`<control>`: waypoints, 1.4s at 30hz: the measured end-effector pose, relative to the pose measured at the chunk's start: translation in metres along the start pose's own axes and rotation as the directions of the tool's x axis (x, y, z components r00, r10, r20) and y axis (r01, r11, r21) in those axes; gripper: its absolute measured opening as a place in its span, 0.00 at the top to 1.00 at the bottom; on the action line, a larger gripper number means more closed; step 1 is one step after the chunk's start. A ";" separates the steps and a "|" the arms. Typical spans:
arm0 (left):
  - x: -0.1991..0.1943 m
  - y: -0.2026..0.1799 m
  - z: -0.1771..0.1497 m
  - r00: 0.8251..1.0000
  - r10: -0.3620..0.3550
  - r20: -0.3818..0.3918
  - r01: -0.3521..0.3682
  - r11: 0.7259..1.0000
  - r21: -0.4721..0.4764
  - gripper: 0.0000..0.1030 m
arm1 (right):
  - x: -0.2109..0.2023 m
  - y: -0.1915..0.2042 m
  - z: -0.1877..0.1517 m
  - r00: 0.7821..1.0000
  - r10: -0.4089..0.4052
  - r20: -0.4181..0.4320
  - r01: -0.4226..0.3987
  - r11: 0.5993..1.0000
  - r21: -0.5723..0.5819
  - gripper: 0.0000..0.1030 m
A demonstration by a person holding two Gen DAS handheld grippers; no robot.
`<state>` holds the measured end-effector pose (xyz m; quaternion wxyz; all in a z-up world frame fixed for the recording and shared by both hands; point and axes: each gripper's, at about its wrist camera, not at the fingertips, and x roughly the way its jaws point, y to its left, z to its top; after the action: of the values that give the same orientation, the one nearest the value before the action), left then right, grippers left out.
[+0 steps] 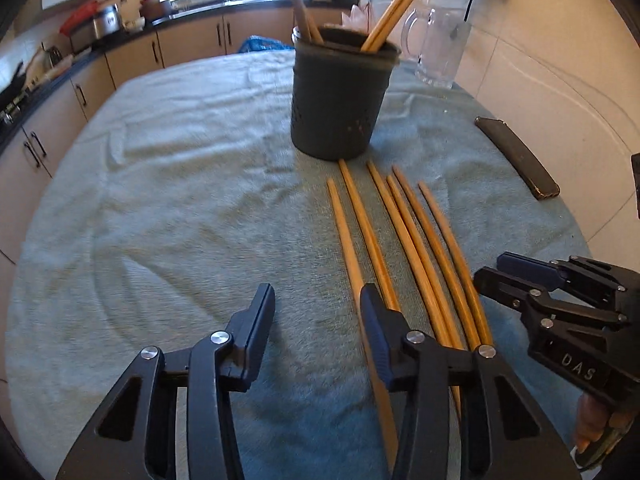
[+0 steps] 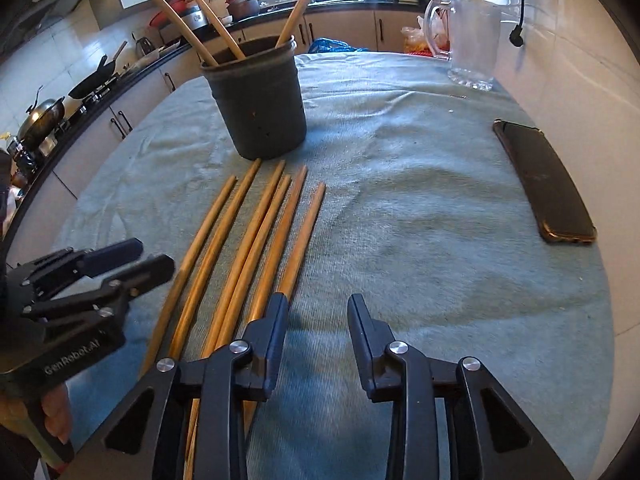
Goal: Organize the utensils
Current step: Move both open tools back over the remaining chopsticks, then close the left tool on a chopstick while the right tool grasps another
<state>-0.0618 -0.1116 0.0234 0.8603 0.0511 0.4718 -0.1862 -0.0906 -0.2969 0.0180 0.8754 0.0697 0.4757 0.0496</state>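
The job is sitting partway done, judging by how things are lying: a few chopsticks are already standing in the dark holder (image 1: pixel 340 92), leaning against its rim, while six chopsticks (image 1: pixel 384 236) are still lying side by side on the blue-green cloth (image 1: pixel 168 184) just in front of it, their far tips pointing at its base and the second from the left nearly touching it. Those six are what is left to gather and drop in. The left gripper (image 1: pixel 316 308) is hovering low over the cloth beside the leftmost sticks; its jaws are standing partly spread, with only bare cloth showing between them, and its right finger is covering part of a stick without pinching it. The right gripper (image 2: pixel 318 312) is likewise partly spread and pinching nothing, with its left finger lying over the near end of the rightmost stick and bare cloth showing in the gap. So neither tool is carrying anything, and I am judging that a pick-up is only being lined up. As for writing, the right gripper's body, seen from the left camera, is showing raised letters reading "DAS", and the left gripper's body, seen from the right camera, is showing "GenRobot.AI". A phone (image 2: pixel 548 184) is lying face down near the wall and a glass mug (image 2: pixel 472 40) is standing behind; no label is readable on either.
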 end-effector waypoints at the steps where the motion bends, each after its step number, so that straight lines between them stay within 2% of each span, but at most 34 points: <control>1: 0.000 0.001 0.001 1.000 -0.007 0.003 0.007 1.000 -0.004 0.58 | 0.000 0.000 0.001 1.000 -0.001 0.007 0.001 1.000 -0.001 0.68; 5: 0.008 -0.001 0.009 1.000 -0.003 -0.010 0.003 1.000 -0.003 0.62 | 0.009 0.004 0.006 0.999 -0.032 0.007 0.032 0.999 -0.020 0.70; 7: 0.012 -0.006 0.011 0.999 0.037 -0.004 -0.037 0.999 0.019 0.71 | 0.012 0.009 0.009 0.998 -0.059 0.009 0.060 0.998 -0.038 0.73; 8: 0.013 -0.007 0.013 0.998 0.059 -0.002 -0.059 0.998 0.030 0.80 | 0.013 0.011 0.011 0.997 -0.075 0.010 0.075 0.996 -0.043 0.75; 9: 0.014 -0.008 0.014 0.997 0.072 -0.003 -0.072 0.997 0.030 0.85 | 0.015 0.013 0.013 0.996 -0.084 0.010 0.085 0.995 -0.047 0.78; 10: 0.014 -0.006 0.016 0.997 0.070 -0.011 -0.070 0.997 0.018 0.91 | 0.015 0.014 0.014 0.996 -0.088 0.010 0.088 0.995 -0.048 0.81; 11: 0.014 -0.003 0.018 0.998 0.058 -0.019 -0.058 0.998 0.002 0.91 | 0.016 0.015 0.015 0.996 -0.092 0.008 0.092 0.995 -0.044 0.87; 13: 0.013 0.005 0.018 0.999 0.032 -0.034 -0.033 0.999 -0.025 0.92 | 0.015 0.010 0.017 0.997 -0.071 0.002 0.071 0.997 -0.025 0.87; 17: 0.003 0.020 0.011 0.999 0.027 -0.045 -0.028 0.999 -0.030 0.92 | 0.006 -0.015 0.015 0.999 0.041 -0.002 -0.040 0.996 0.084 0.87; 21: -0.001 0.031 0.005 0.999 0.009 -0.048 -0.012 0.998 -0.054 0.92 | -0.001 -0.016 0.016 0.996 0.092 0.020 -0.094 0.992 0.088 0.87; 24: -0.001 0.033 0.006 0.999 -0.001 -0.047 -0.003 0.997 -0.072 0.92 | 0.002 -0.004 0.019 0.995 0.096 0.017 -0.097 0.993 0.067 0.87; 29: 0.001 0.028 0.004 0.999 0.029 -0.033 -0.031 0.998 -0.050 0.92 | 0.017 0.005 0.025 0.999 0.041 -0.002 -0.040 0.997 0.061 0.87; 33: 0.002 0.030 0.006 0.999 0.024 -0.029 -0.026 0.998 -0.063 0.92 | 0.024 0.004 0.031 1.000 0.009 -0.029 -0.007 0.998 0.066 0.87; 36: 0.004 0.033 0.009 0.999 0.009 -0.034 -0.012 0.997 -0.081 0.92 | 0.025 0.001 0.035 0.999 0.026 -0.025 -0.024 0.996 0.088 0.87; 39: 0.004 0.034 0.009 0.999 -0.001 -0.035 -0.002 0.996 -0.084 0.92 | 0.022 -0.009 0.038 0.994 0.105 -0.002 -0.103 0.980 0.171 0.87; 42: 0.005 0.035 0.009 0.999 0.000 -0.032 -0.003 0.997 -0.083 0.92 | 0.021 -0.008 0.042 0.994 0.109 0.010 -0.109 0.980 0.164 0.87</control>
<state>-0.0391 -0.0831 0.0215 0.8541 0.0185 0.4929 -0.1649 -0.0440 -0.3043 0.0214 0.8629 0.1674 0.4732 0.0580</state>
